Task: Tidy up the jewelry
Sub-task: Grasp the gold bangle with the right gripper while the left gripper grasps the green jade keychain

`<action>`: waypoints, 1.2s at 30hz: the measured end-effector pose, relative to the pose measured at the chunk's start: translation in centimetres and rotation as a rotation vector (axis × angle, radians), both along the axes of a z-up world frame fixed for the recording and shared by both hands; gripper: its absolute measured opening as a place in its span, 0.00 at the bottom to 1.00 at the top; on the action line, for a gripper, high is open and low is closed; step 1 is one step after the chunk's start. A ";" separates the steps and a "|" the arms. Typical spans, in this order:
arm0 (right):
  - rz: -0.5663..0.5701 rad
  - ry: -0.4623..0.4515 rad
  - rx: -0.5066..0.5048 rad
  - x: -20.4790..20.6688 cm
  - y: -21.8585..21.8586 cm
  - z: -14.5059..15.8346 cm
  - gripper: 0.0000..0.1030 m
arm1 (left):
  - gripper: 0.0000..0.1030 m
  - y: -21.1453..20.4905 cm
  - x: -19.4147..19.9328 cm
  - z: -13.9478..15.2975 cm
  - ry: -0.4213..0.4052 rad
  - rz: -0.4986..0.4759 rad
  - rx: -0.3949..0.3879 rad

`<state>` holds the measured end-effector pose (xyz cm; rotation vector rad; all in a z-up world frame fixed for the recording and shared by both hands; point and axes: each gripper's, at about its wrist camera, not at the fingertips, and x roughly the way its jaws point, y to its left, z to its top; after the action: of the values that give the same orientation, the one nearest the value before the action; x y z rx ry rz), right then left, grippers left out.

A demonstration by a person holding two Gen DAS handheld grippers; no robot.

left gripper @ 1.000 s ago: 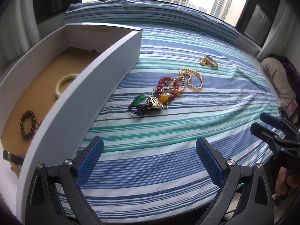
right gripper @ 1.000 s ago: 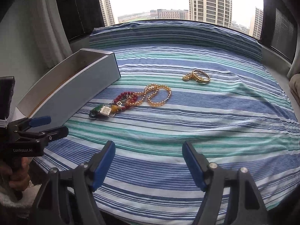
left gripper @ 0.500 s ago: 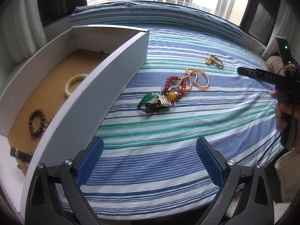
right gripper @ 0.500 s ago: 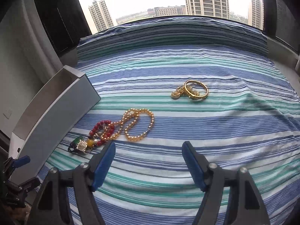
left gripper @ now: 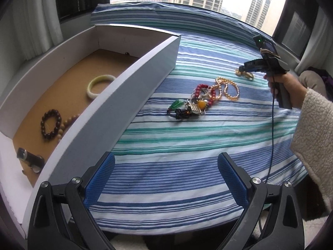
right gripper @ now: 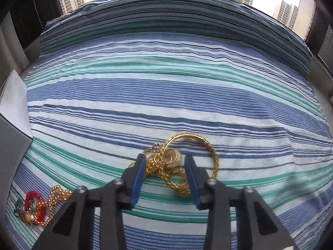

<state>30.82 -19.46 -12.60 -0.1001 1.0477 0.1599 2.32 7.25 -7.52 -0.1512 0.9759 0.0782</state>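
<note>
My right gripper (right gripper: 164, 160) is down on the striped bedspread (right gripper: 166, 95), its jaws closing around a tangle of gold rings and chain (right gripper: 172, 166). Both blue pads touch the tangle's sides. A gold bangle (right gripper: 214, 156) from the same tangle loops out past the right finger. In the left wrist view, this gripper (left gripper: 241, 69) sits over the gold tangle (left gripper: 246, 75). A mixed pile (left gripper: 191, 106) of red beads, green pendant and amber bead lies mid-bed beside a gold bead necklace (left gripper: 229, 91). My left gripper (left gripper: 166, 160) hovers open and holds nothing, near the front edge.
A white open box (left gripper: 116, 112) stands at the left with a pale green bangle (left gripper: 100, 83), a dark bead bracelet (left gripper: 51, 125), tan beads (left gripper: 67, 121) and a watch (left gripper: 31, 158) inside. A hand (left gripper: 287, 91) and fleece sleeve (left gripper: 312, 145) reach in from the right.
My right gripper swept forward across the bed to the gold tangle, dropped onto it, and its jaws narrowed from wide open. The left gripper shifted slightly and stayed open.
</note>
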 end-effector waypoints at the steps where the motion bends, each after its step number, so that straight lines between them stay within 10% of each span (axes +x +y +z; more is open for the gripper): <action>1: 0.002 -0.001 0.012 0.1 0.0 0.1 0.13 | 0.96 0.2 0.0 -0.2 0.008 0.004 -0.005; 8: 0.073 0.011 0.087 -3.9 -0.1 2.4 0.06 | 0.96 0.2 0.5 -0.9 0.016 -0.004 -0.016; 19: 0.345 0.080 0.048 -21.0 6.8 2.7 0.06 | 0.96 -1.0 3.6 -2.8 0.055 -0.072 -0.036; 22: 0.345 0.041 0.021 -22.6 7.9 2.0 0.09 | 0.96 -1.6 5.3 -3.5 0.048 -0.128 -0.041; 25: 0.302 0.028 0.054 -23.3 7.8 2.3 0.33 | 0.94 -2.0 7.2 -4.2 0.045 -0.191 -0.038; 32: 0.243 -0.051 0.172 -26.3 6.3 5.1 0.35 | 0.64 -2.9 10.6 -6.2 -0.006 -0.286 0.006; 36: 0.211 -0.061 0.227 -28.1 4.8 5.9 0.35 | 0.16 -2.6 11.2 -7.7 0.022 -0.283 0.000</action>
<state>2.74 -14.62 -6.71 -0.0096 0.9502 0.4627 13.48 4.69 -15.21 -0.0114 1.0108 -0.1802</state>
